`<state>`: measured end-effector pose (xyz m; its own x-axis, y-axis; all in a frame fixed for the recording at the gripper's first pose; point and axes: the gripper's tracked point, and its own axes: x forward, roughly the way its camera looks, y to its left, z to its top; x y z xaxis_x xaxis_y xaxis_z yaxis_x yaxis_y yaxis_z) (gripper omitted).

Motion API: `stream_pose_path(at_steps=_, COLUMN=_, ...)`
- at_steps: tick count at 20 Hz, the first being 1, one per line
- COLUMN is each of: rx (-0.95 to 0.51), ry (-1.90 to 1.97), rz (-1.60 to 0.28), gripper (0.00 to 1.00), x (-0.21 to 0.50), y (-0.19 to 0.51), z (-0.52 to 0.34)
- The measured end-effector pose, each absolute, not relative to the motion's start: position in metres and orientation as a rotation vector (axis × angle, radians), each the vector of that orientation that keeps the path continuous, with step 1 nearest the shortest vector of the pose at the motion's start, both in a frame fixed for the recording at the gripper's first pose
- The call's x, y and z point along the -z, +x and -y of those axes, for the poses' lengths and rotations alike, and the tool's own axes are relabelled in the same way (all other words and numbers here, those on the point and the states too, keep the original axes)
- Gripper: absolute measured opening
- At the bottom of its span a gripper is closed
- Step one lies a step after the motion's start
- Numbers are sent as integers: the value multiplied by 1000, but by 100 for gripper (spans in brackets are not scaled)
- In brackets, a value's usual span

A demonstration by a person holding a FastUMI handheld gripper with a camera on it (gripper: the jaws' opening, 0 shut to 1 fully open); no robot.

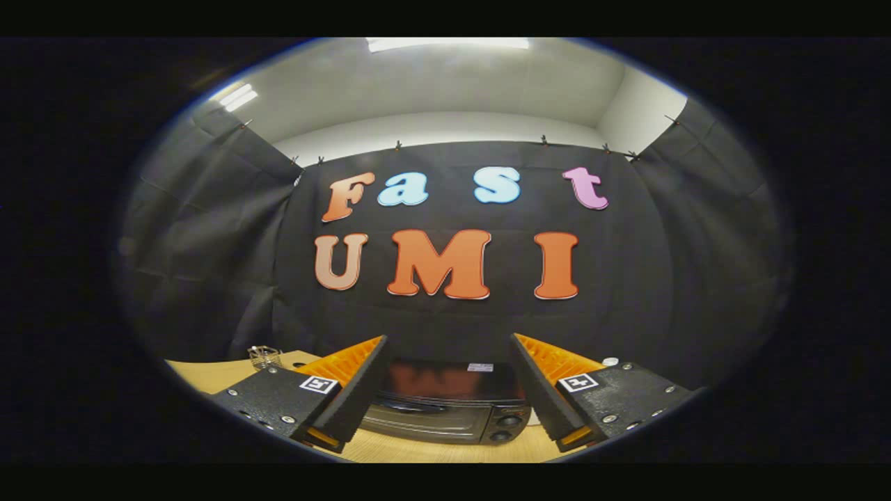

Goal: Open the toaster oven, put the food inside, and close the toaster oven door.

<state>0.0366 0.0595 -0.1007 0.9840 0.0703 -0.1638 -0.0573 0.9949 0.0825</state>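
Two jaws of the gripper (445, 390) stand released, holding nothing; the closed oven (449, 410) sits on the bench (209, 376) between and beyond them.

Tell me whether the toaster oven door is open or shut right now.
Shut. The toaster oven shows its door flat against the front, handle bar up top. The gripper is open, its fingers spread either side, touching nothing.

Walls: black cloth (209, 229) draped on 3 sides, clipped along top edge
Upper wall: plain white (431, 129) above cloth
Ceiling: white, w/ 2 lit panel lights (449, 43), one overhead, one off to the side
Table: light wood top (209, 376), runs up to back cloth
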Motion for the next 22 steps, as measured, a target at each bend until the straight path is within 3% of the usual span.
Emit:
stream_pose_path(at_steps=6, rx=-118, ry=35, rz=-299, gripper=99, x=169, y=55, z=-98)
stream_pose_path(at_steps=16, rx=-84, ry=18, rz=-419, gripper=99, x=243, y=77, z=-121)
stream_pose_path(at_steps=22, rx=-62, ry=103, rz=-410, gripper=99, x=244, y=73, z=-124)
